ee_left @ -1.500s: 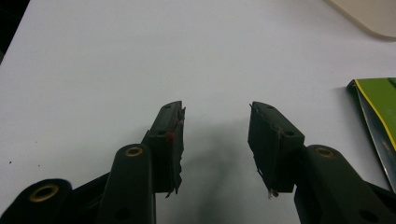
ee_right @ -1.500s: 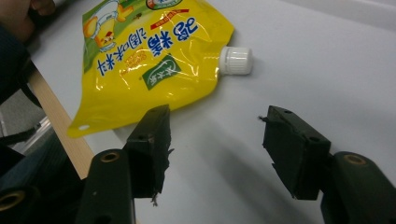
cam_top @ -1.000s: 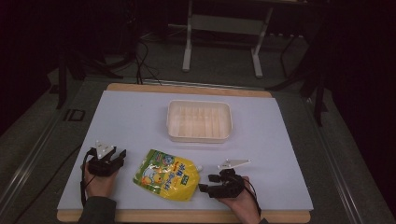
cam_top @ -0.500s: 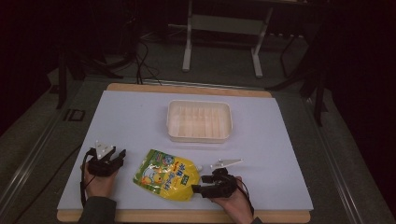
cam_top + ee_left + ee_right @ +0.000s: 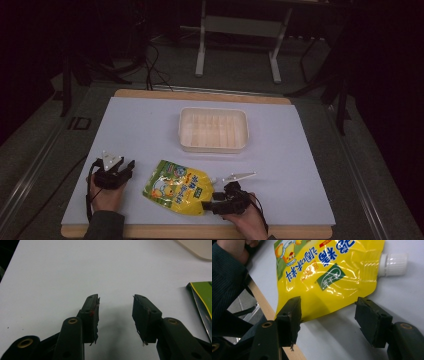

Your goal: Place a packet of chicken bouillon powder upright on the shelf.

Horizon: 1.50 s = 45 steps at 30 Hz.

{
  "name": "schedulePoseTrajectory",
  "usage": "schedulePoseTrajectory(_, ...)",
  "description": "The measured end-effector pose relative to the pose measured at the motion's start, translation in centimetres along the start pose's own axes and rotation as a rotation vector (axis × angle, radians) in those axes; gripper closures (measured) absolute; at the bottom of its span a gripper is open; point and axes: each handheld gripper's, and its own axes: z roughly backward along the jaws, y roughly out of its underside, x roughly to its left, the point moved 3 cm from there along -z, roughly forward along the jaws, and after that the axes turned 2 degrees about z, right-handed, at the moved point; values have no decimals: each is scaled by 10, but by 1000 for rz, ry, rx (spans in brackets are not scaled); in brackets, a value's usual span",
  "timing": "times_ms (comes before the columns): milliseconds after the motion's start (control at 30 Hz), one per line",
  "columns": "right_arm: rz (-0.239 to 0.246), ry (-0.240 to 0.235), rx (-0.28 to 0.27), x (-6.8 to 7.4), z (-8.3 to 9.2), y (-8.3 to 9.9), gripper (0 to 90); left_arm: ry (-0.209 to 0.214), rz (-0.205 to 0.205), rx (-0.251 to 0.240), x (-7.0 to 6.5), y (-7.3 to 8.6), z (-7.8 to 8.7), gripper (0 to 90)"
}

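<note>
Tabletop (image 5: 150,130): pouch (image 5: 324,277) edge between right fingers (image 5: 289,315).

Yellow-green printed pouch (image 5: 176,188), white cap (image 5: 393,264)

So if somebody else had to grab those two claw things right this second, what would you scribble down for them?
Left gripper: open, empty, resting on the white table left of the pouch.
Right gripper: open, its jaws on either side of the near edge of the yellow spouted pouch, not closed on it.
The pouch lies flat near the front edge, white cap on. The plastic tray sits empty farther back, mid-table.
Done: nothing is gripped or moved into the tray.
Left, probably: close on the pouch, lift it, and set it in the tray.
</note>
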Motion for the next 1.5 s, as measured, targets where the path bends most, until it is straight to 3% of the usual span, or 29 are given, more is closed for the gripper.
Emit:
schedulePoseTrajectory(300,-26,3,12,-2,-1,1,375,0,-2,-1,0,0,0,556)
schedulePoseTrajectory(533,-50,-33,27,-3,-6,-2,384,-2,-6,0,-1,0,0,556)
schedulePoseTrajectory(933,-83,-39,26,-12,-11,-14,472,-3,-4,-2,-1,0,0,551)
schedulePoseTrajectory(1033,-92,-46,5,-14,-10,-21,484,-4,-4,-1,-1,0,0,549)
schedulePoseTrajectory(1167,-88,-67,-34,-11,-4,-32,484,-6,-2,-1,0,0,0,548)
schedulePoseTrajectory(1500,-61,-115,-36,4,-12,-46,514,-4,-1,-1,0,0,0,547)
